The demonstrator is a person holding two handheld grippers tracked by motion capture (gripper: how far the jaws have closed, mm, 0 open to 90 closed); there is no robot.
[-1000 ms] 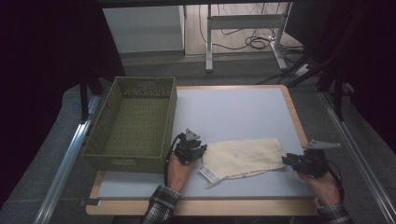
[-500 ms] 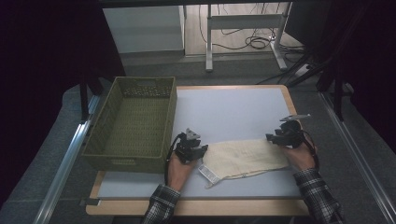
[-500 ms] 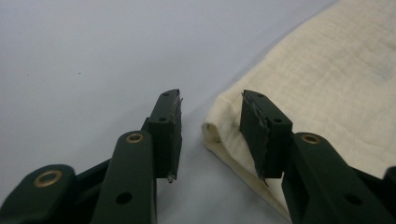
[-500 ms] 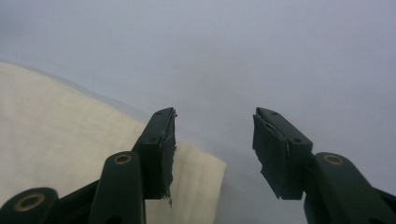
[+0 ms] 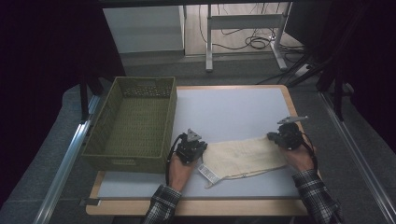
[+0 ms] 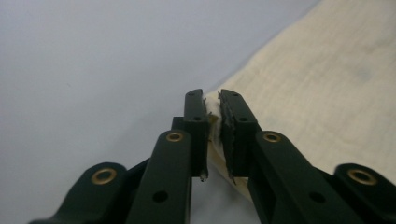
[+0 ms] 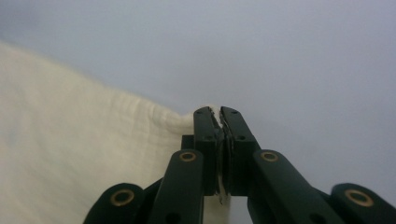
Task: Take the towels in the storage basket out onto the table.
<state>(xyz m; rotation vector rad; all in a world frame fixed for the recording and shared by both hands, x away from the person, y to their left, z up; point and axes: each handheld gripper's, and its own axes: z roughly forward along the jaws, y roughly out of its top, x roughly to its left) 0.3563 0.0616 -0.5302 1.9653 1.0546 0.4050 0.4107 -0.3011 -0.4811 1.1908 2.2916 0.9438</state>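
A cream cloth point(image 5: 243, 156) lies spread on the pale table mat, near the front edge. My left gripper point(image 5: 200, 148) is shut on the cloth's left corner point(image 6: 212, 105); the fabric shows pinched between its jaws. My right gripper point(image 5: 272, 136) is shut on the cloth's far right corner point(image 7: 215, 111), a thin fold caught between the jaws. A white tag point(image 5: 208, 173) with print sticks out from the cloth's front left edge, with a thin cord trailing beside it.
A green woven basket point(image 5: 100, 144) stands at the left of the table, close to my left hand. The mat point(image 5: 229, 107) behind the cloth is bare. The table's wooden rim point(image 5: 196, 206) runs along the front.
My right gripper moved from the front right of the cloth toward its far right corner and closed on it. The left gripper stayed in place on the left corner.
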